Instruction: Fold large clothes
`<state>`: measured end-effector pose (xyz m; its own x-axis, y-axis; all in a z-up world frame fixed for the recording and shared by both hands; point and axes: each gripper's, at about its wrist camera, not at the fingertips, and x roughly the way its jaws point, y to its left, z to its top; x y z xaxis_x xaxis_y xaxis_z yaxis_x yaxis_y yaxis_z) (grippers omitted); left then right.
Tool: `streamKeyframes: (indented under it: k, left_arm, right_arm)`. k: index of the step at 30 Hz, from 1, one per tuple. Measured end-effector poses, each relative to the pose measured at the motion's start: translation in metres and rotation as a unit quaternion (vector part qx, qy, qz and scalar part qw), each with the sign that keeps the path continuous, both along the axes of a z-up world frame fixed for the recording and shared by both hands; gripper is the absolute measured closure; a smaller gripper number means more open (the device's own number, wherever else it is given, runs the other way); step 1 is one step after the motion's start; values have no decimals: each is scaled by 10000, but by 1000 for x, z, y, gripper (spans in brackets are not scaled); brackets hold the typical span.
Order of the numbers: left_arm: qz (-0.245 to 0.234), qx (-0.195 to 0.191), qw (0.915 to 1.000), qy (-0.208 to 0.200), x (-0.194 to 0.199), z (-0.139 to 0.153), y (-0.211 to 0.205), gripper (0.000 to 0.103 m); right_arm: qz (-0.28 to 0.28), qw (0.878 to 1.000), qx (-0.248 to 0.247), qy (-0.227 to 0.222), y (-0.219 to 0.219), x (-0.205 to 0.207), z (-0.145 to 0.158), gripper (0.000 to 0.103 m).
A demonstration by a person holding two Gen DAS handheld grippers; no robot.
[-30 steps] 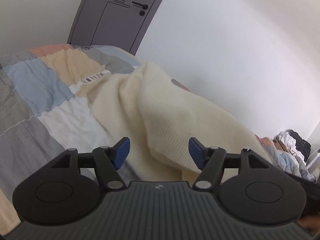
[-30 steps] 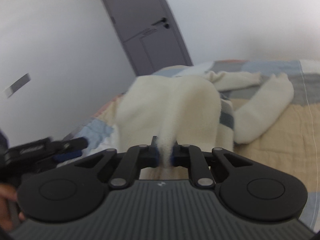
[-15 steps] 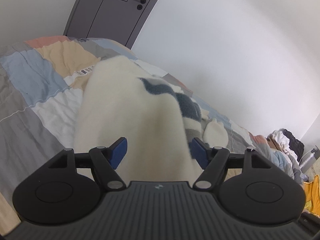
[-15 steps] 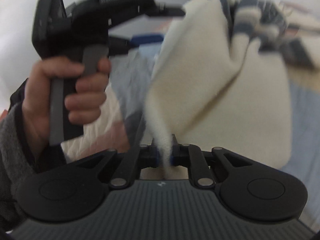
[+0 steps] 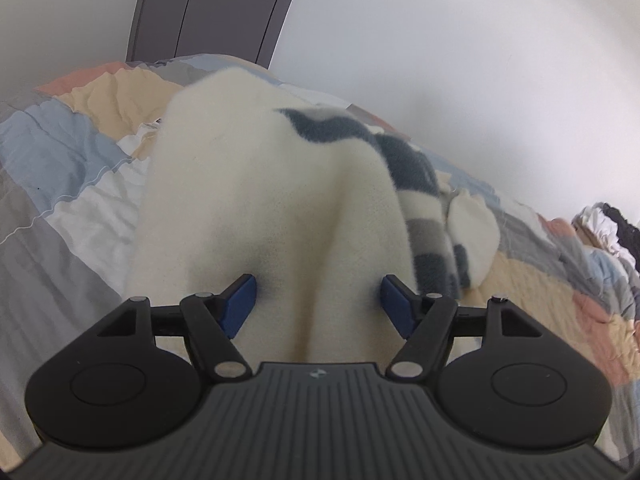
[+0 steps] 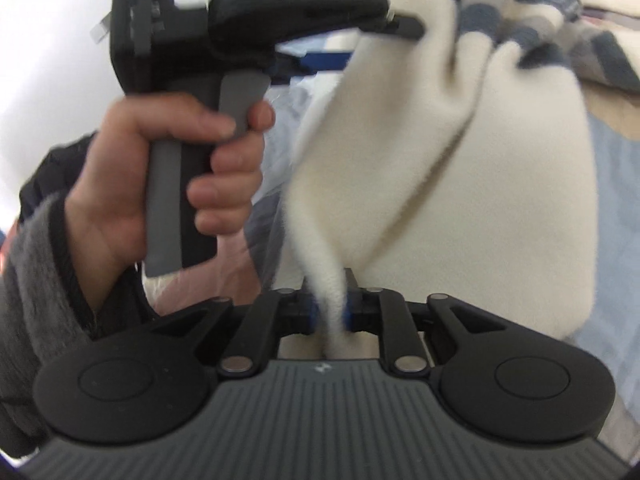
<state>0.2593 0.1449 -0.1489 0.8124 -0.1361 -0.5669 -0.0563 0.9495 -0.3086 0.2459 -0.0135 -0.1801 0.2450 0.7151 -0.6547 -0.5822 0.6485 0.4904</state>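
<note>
— While its jaws are easing apart, what does the right gripper (image 6: 329, 312) have between them?

— A thin twisted edge of the cream sweater (image 6: 460, 184). The blue pads still touch the strip on both sides, so it is gripping the cloth, though only loosely by the look of it. From there the fabric rises and spreads into a broad cream panel, with blue-grey stripes at the top of the right wrist view.

— And the left gripper (image 5: 318, 304)?

— Its jaws stand wide and are drawing inward slightly. A thick fold of the same sweater fills the gap, but the blue fingertips (image 5: 240, 302) sit at the cloth's flanks without pinching it, so I would call it released.

— Who holds it?

— A hand (image 6: 168, 176) in a grey fleece sleeve (image 6: 36, 292) grips the handle, seen from the right wrist camera, just left of the hanging cloth.

— Where does the garment lie?

— Bunched over a patchwork quilt (image 5: 72, 168) on a bed, one cream cuff (image 5: 474, 236) resting on the quilt to the right. Beyond are a grey door (image 5: 208, 8), a white wall (image 5: 460, 60) and a pile of clothes (image 5: 608, 228) at the far right edge.
</note>
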Motion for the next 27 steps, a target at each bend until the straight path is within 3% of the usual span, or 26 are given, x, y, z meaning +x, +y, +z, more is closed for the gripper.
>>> streamKeyframes:
  k: [3, 5, 10, 13, 16, 20, 22, 27]
  left_arm:
    - [-14, 212, 9997, 111, 10, -7, -7, 39]
    - [53, 330, 9992, 223, 15, -11, -9, 49]
    - [140, 330, 9986, 388, 26, -20, 0, 78]
    - [180, 78, 9992, 334, 26, -16, 7, 87]
    - [204, -196, 9995, 172, 21, -7, 12, 90]
    - [245, -594, 9979, 15, 11, 1, 27, 91]
    - [298, -788, 9964, -33, 5, 1, 36, 91]
    - [328, -1087, 9935, -4, 2, -5, 52, 91]
  right_arm:
    - [-245, 9991, 280, 182, -17, 4, 10, 62]
    - [-479, 9976, 471, 144, -35, 7, 22, 39]
    - [-1339, 9879, 774, -119, -80, 19, 54, 36]
    - [-1699, 9827, 575, -453, -93, 36, 69, 33]
    - [-1972, 9776, 301, -673, -95, 73, 82, 33]
    - [-2243, 9693, -107, -1002, -85, 138, 90, 19]
    - [-2381, 9636, -277, -1184, -67, 175, 86, 19]
    - [-2492, 9593, -646, -1163, -33, 254, 60, 19]
